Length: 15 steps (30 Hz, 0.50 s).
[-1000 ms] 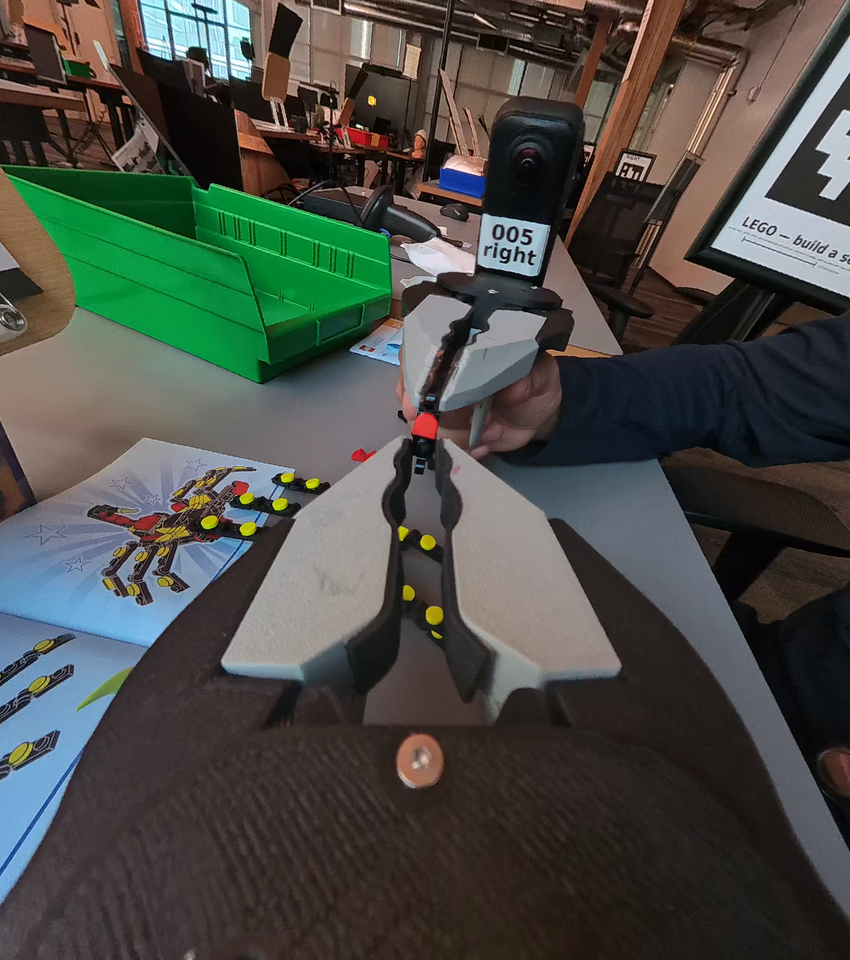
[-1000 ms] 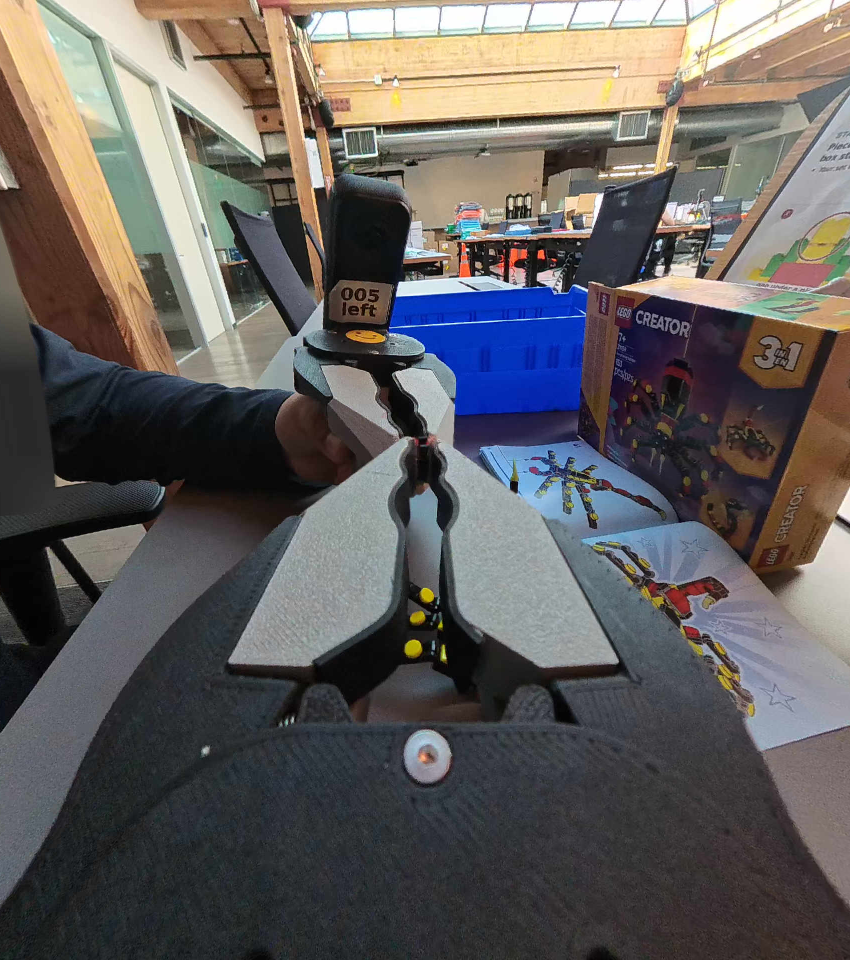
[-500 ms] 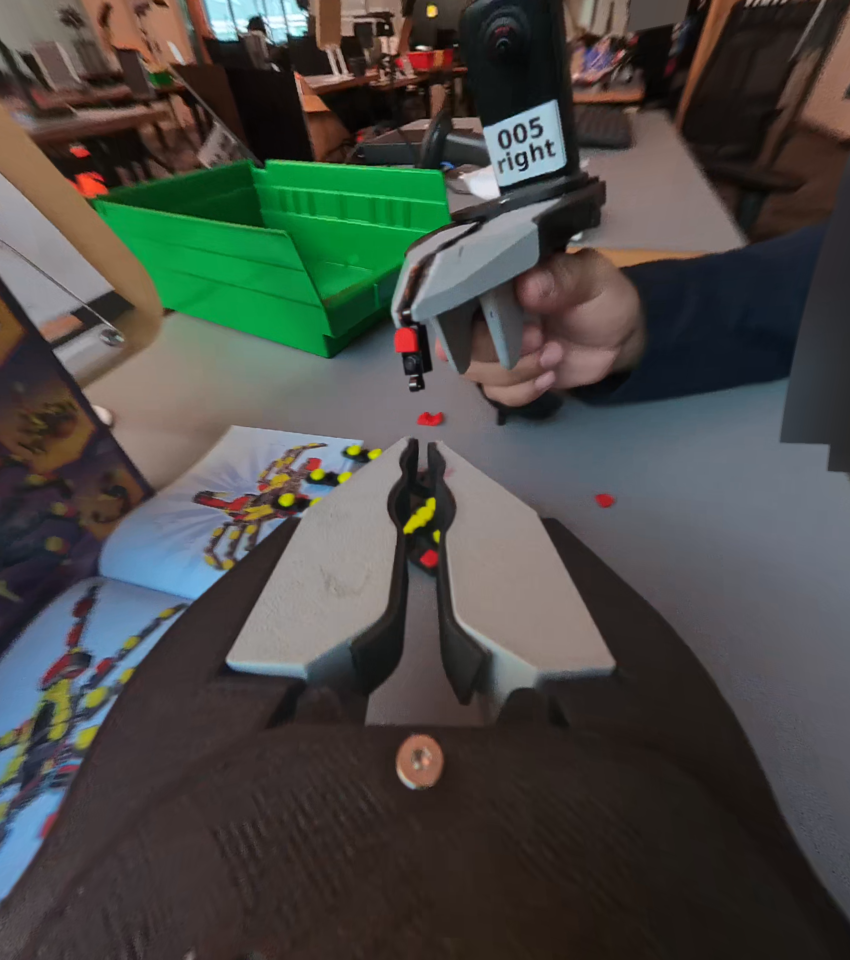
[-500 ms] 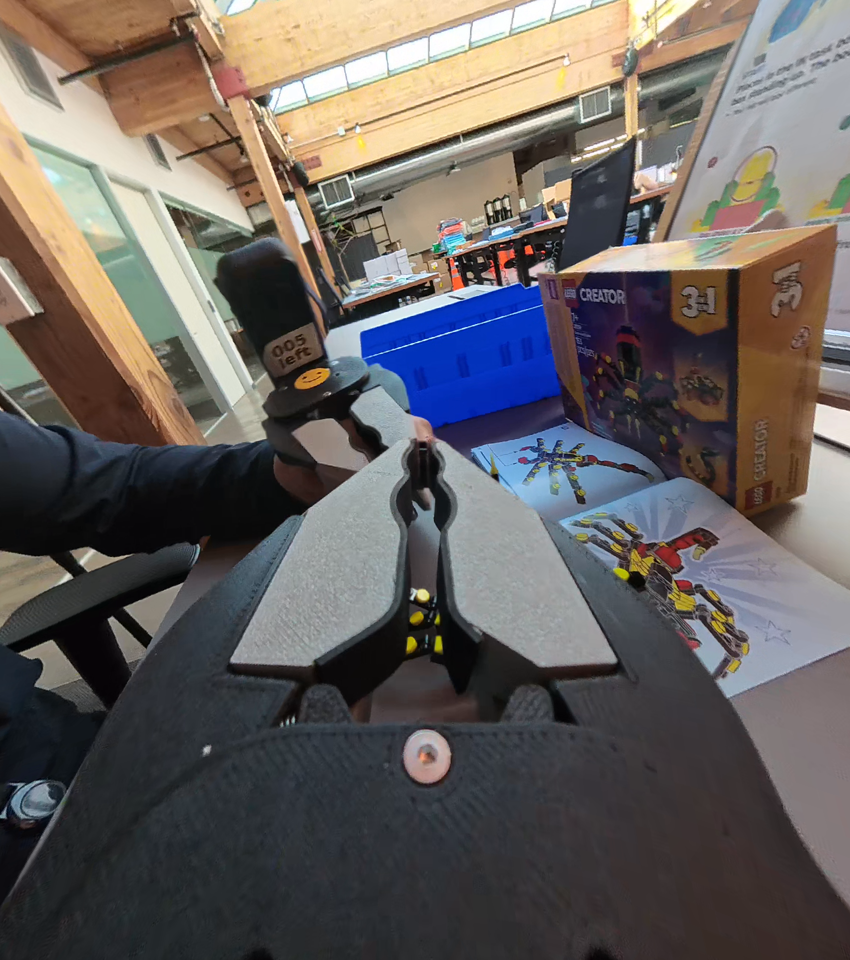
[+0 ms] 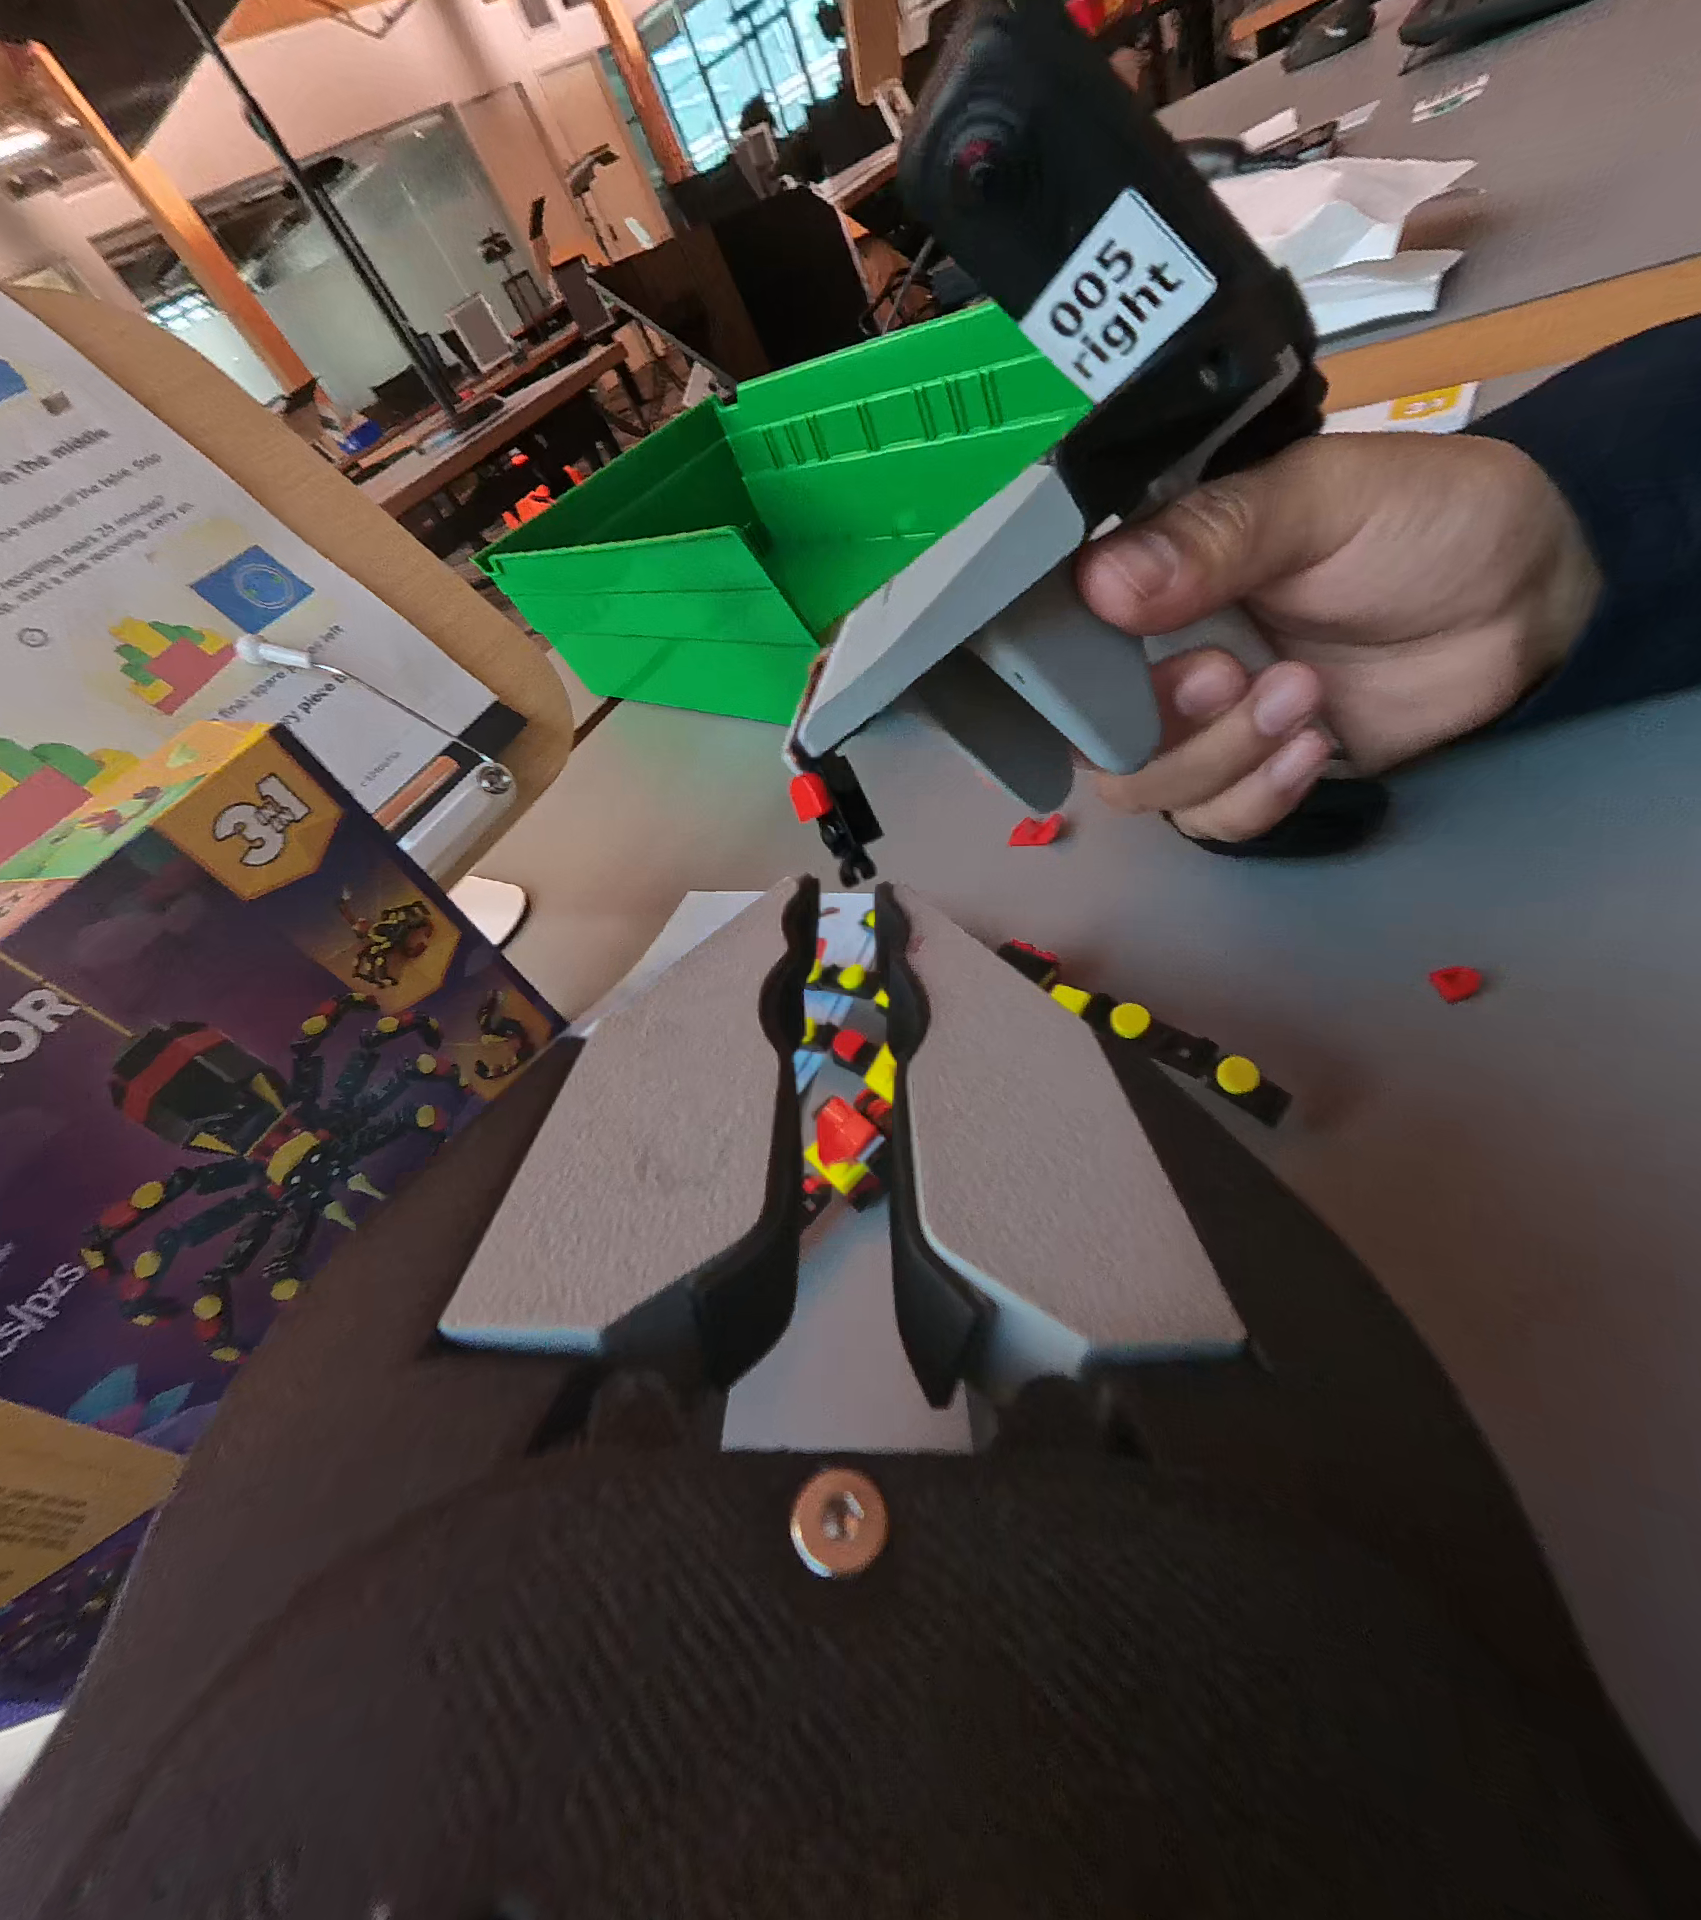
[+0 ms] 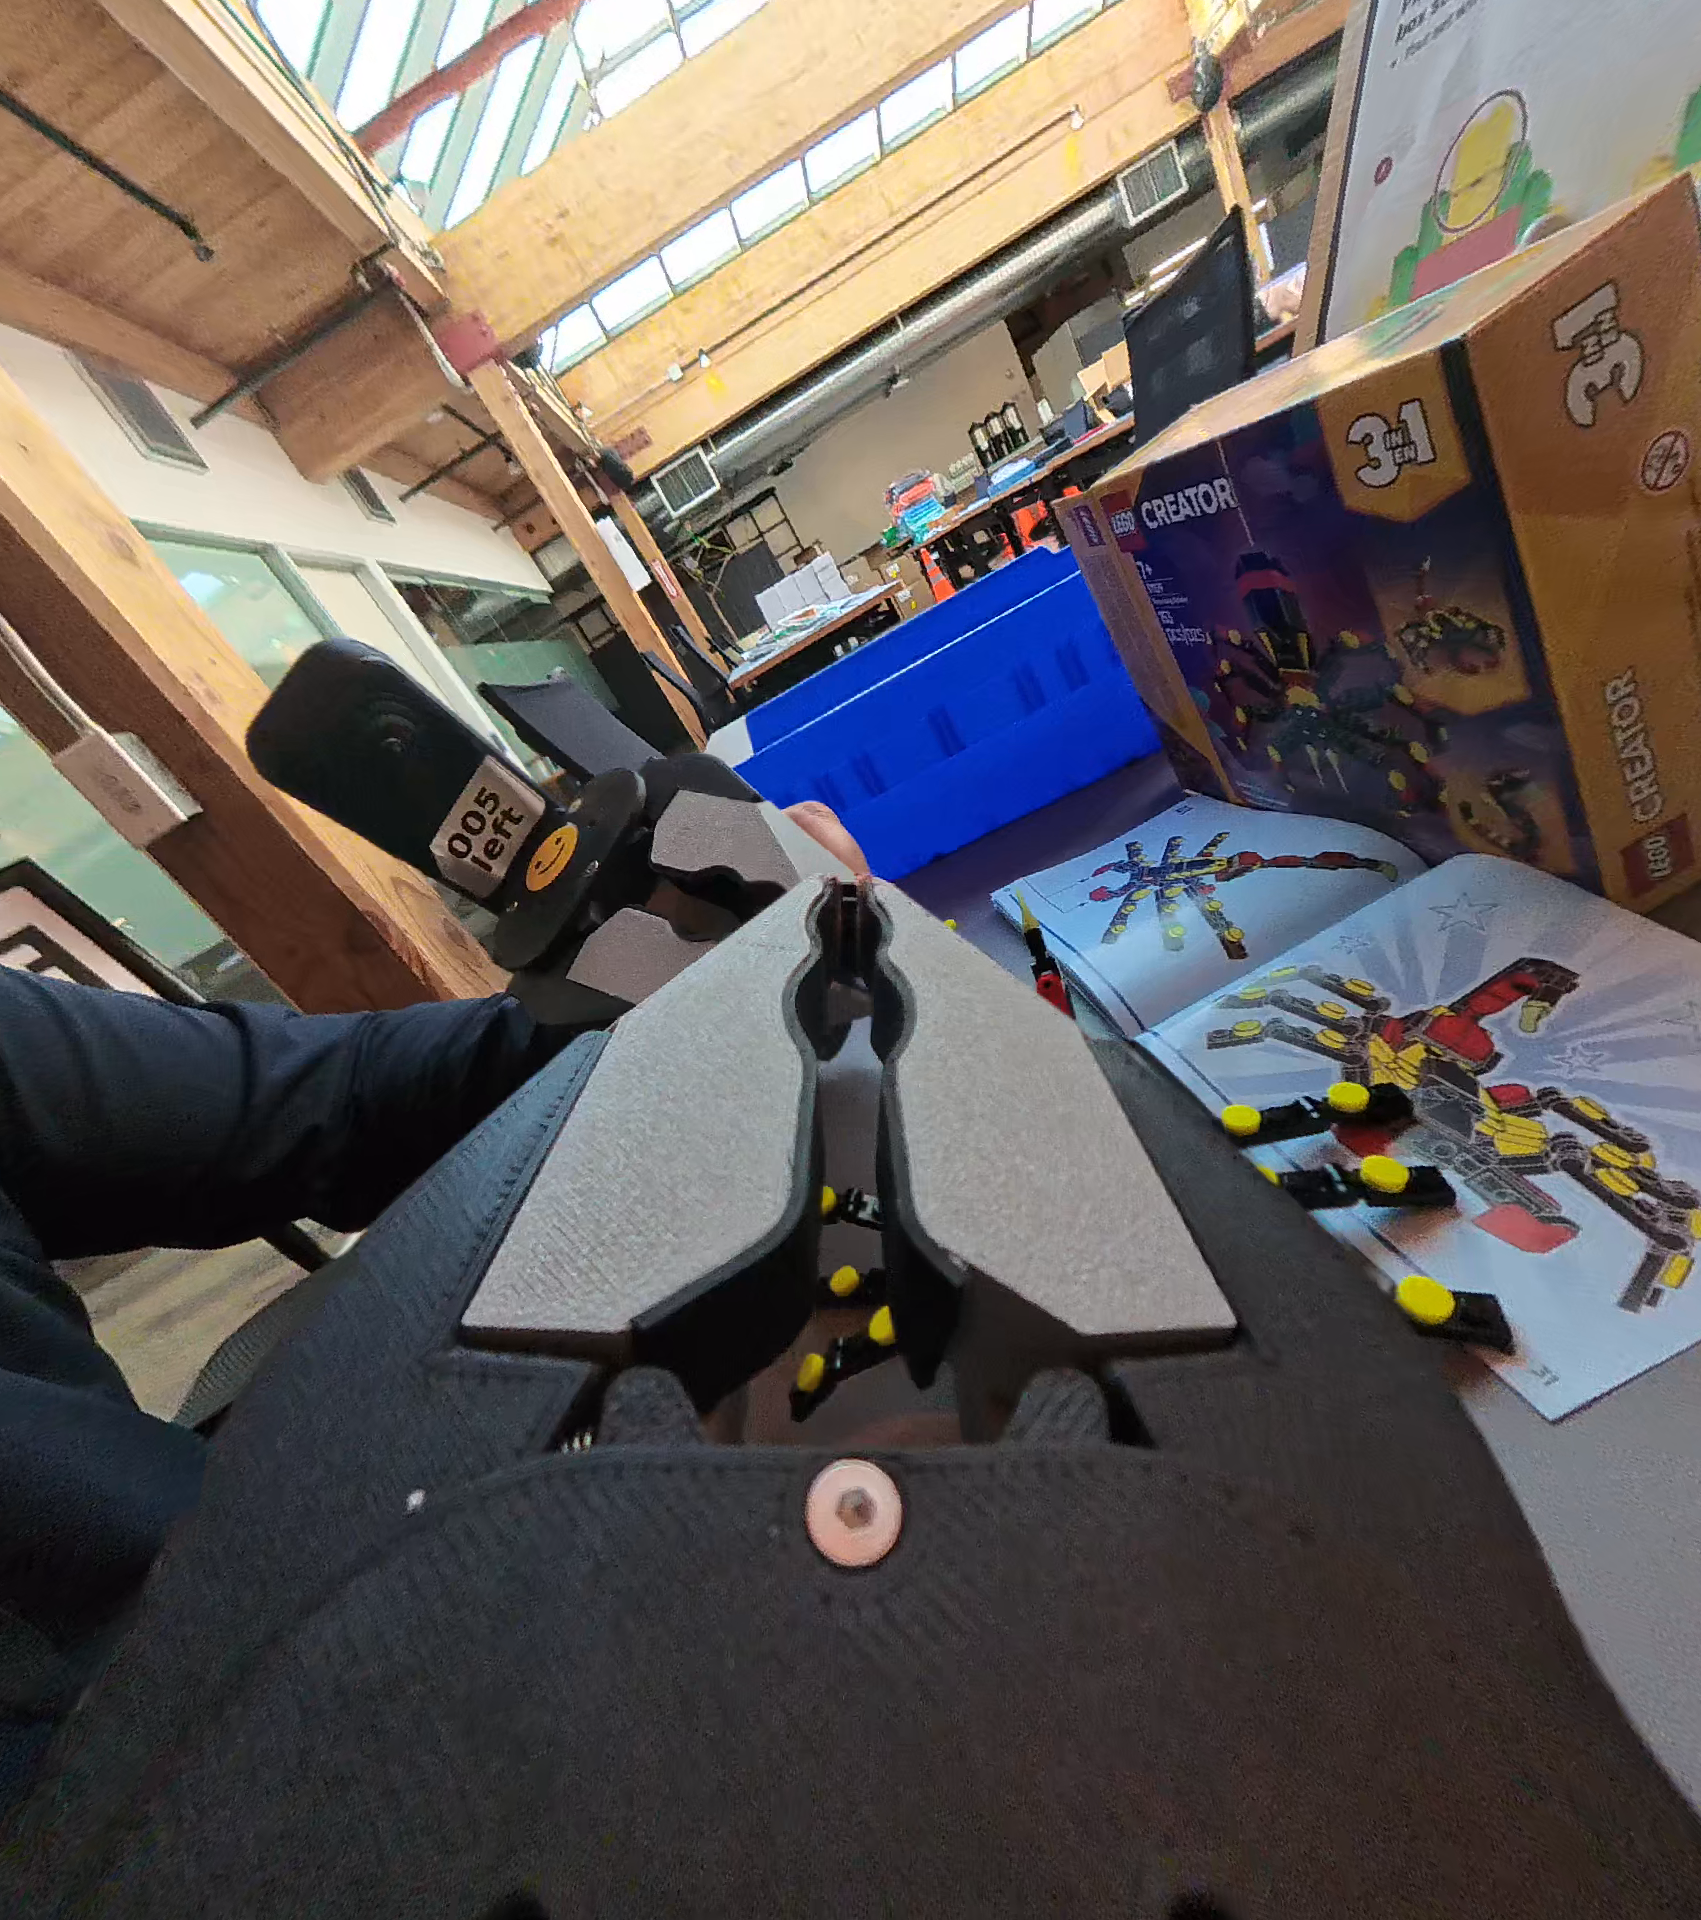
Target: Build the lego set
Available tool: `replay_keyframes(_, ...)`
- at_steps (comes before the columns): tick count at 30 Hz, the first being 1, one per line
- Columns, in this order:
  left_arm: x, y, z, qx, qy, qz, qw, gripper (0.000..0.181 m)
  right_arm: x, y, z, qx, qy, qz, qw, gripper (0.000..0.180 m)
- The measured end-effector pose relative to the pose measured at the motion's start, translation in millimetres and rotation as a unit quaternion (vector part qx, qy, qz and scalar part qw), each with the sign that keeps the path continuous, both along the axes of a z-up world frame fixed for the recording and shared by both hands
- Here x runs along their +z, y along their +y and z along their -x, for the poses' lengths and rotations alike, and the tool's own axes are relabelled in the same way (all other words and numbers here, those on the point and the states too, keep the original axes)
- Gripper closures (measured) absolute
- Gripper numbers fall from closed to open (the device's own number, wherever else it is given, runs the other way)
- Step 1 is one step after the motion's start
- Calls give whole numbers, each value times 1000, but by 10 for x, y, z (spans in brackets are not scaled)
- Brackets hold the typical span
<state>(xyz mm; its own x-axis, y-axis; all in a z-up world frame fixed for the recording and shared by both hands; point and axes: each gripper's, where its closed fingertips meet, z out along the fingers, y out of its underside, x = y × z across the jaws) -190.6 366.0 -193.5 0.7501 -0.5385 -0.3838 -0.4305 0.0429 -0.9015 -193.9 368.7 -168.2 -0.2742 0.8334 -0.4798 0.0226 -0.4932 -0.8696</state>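
Note:
My left gripper [image 5: 843, 896] hangs above the table with its jaws a little apart and nothing between them. Through the gap I see a partly built red, yellow and black model [image 5: 841, 1132] on the instruction booklet [image 6: 1511, 1039]. My right gripper [image 5: 818, 771] is just beyond it, tilted down, shut on a small red and black lego piece [image 5: 830, 816]. In the right wrist view the right gripper [image 6: 848, 906] is closed on that thin dark piece [image 6: 844, 935]. A black leg with yellow studs [image 5: 1152, 1039] lies on the table to the right.
The lego box [image 5: 150, 1091] stands at the left, with a sign board behind it. A green bin [image 5: 773, 540] is behind the right gripper and a blue bin [image 6: 939, 727] beyond the booklet. Small red pieces [image 5: 1036, 829] [image 5: 1454, 982] and more black legs [image 6: 1324, 1117] lie loose. The tips of both grippers are at nearly the same place.
The two grippers were both on the piece and have come apart. The left has let go and opened a little; the right keeps the red and black piece and has tilted.

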Motion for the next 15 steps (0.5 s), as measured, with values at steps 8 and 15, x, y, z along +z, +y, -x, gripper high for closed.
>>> replay_keyframes(8,8,12,19,9,1,-1,1000,173,21,-18,33,-20,15,20,999,180)
replay_keyframes(15,11,-4,-21,3,13,-8,1000,174,9,-67,55,-20,13,17,1000,180)
